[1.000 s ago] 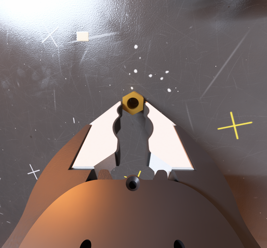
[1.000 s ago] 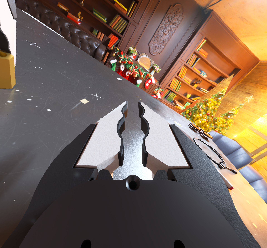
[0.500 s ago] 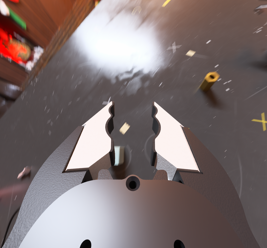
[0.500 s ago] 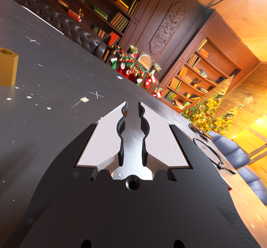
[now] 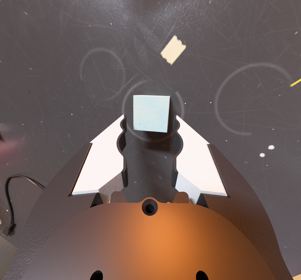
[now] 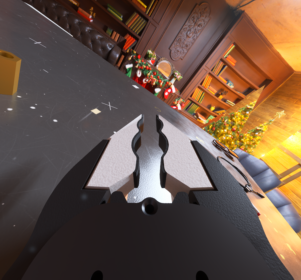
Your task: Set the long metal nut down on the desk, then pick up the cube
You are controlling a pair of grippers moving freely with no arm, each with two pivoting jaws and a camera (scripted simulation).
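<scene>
In the left wrist view a pale blue cube (image 5: 151,113) sits on the dark scratched desk (image 5: 65,92). My left gripper (image 5: 150,116) looks straight down on it, open wide and empty. Its white fingertips (image 5: 114,130) stand either side of the cube's near half with a gap on each side. In the right wrist view the long gold hex nut (image 6: 8,75) stands upright on the desk at the far left edge, free of any gripper. My right gripper (image 6: 149,117) is empty, low over the desk, its fingers a narrow gap apart.
A cream scrap of tape (image 5: 173,49) lies beyond the cube. A black cable with a plug (image 5: 9,210) lies at the lower left. In the right wrist view, glasses (image 6: 224,148) and a cable loop (image 6: 236,171) lie near the desk's right edge, with a leather sofa (image 6: 84,32) behind.
My left gripper let go of the nut, left it standing, swung away and now hangs open wider over the cube. The right gripper has not moved.
</scene>
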